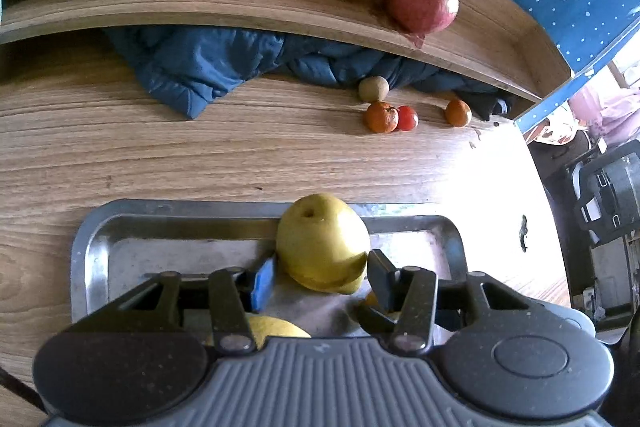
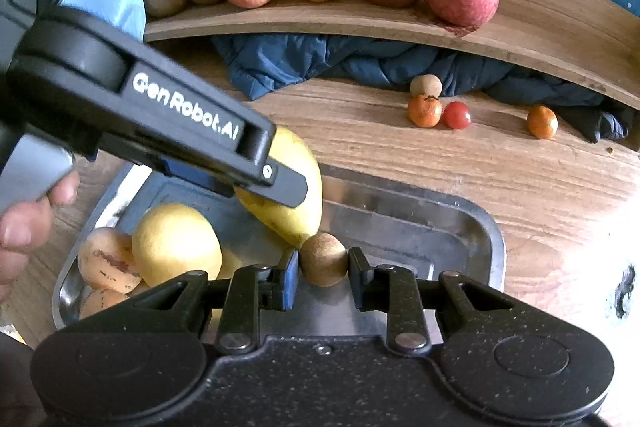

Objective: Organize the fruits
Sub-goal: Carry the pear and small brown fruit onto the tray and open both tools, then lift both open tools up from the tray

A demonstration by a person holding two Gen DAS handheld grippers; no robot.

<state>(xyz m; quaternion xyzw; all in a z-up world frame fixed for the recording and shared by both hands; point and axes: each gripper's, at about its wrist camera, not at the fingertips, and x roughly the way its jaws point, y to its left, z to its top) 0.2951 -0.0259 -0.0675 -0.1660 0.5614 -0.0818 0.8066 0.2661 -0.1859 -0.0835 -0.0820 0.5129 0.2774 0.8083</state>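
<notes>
Two grippers work over the metal tray (image 2: 472,223) on the worktop: the left gripper (image 1: 322,273) has its jaws clamped across a firm, smooth yellow pear (image 1: 322,247), likely weighty and bruisable; the right gripper (image 2: 323,273) pinches a small, light brown fruit (image 2: 323,259) at its widest girth.

"GenRobot.AI" in white letters, on the left tool's (image 2: 280,183) black finger

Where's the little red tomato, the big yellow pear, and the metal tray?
red tomato (image 2: 457,115): right wrist view, middle of its round front.
yellow pear (image 1: 322,247): left wrist view, its bare side between the fingers.
metal tray (image 2: 490,239): right wrist view, its right rim.
</notes>
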